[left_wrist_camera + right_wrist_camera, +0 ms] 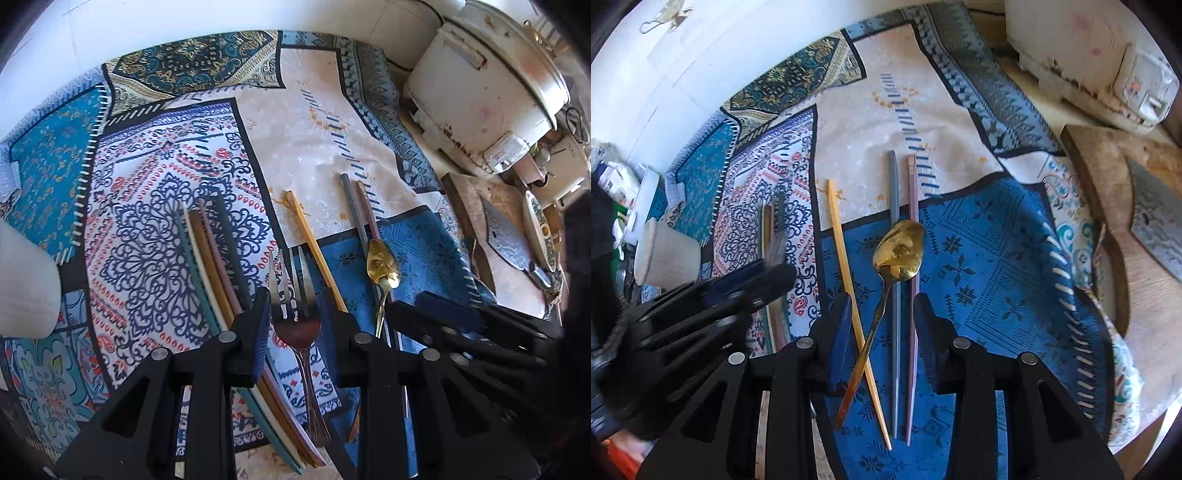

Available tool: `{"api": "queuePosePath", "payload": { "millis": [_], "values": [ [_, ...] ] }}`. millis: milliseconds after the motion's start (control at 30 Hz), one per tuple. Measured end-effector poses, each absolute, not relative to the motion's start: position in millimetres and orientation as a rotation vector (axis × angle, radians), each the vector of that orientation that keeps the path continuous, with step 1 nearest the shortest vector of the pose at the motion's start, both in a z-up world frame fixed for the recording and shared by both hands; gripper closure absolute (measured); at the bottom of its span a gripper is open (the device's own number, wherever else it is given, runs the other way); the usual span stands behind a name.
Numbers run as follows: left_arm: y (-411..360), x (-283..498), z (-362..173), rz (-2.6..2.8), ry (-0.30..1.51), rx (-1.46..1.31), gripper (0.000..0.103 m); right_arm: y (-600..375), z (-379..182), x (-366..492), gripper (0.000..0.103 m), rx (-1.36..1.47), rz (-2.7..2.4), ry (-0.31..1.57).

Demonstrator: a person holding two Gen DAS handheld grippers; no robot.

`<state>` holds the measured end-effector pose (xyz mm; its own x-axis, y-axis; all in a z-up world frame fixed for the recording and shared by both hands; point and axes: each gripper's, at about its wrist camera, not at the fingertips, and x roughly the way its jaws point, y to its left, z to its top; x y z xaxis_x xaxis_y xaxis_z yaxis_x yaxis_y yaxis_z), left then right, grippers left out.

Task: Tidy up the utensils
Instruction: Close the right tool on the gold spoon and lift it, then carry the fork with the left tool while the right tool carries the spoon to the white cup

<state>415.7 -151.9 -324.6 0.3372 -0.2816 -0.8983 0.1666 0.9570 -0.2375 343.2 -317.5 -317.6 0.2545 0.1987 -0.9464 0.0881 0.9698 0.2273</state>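
Observation:
My left gripper [293, 295] is open, its fingers either side of a fork [295, 295] lying on the patterned cloth [155, 206]. A bundle of coloured chopsticks [218, 266] lies just left of it. My right gripper [881, 299] is open over a gold spoon [899, 251], a yellow chopstick [842, 251], a grey chopstick [894, 221] and a mauve chopstick [913, 221]. The spoon's handle crosses the yellow chopstick. The same spoon [382, 264] shows in the left wrist view, with the right gripper [461, 317] beside it.
A white rice cooker [487, 88] stands at the back right. A wooden board [1126, 229] with a cleaver [1160, 218] lies to the right. A white cup [666, 254] sits to the left, near the left gripper [713, 295]. A white wall runs behind.

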Motion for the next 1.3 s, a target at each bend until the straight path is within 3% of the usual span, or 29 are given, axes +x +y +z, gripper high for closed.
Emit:
{"api": "queuePosePath", "payload": {
  "millis": [300,467,667,1300],
  "values": [
    [-129.5,396.0,-301.4,-0.3,1.147,-0.144,0.078,-300.4,-335.0,357.0,0.072,0.122,0.014,1.304],
    [-125.2,387.0,-291.1,-0.322,1.13,-0.15,0.079,-305.3,-336.5,357.0,0.093,0.126,0.01,1.283],
    [-126.5,383.6,-284.4,-0.346,1.115,-0.146,0.079,-313.4,-331.3,355.8,0.1,0.179,0.008,1.263],
    [-110.2,363.5,-238.6,-0.361,0.999,-0.142,0.079,-298.1,-266.6,331.7,0.1,0.169,0.012,1.089]
  ]
}}
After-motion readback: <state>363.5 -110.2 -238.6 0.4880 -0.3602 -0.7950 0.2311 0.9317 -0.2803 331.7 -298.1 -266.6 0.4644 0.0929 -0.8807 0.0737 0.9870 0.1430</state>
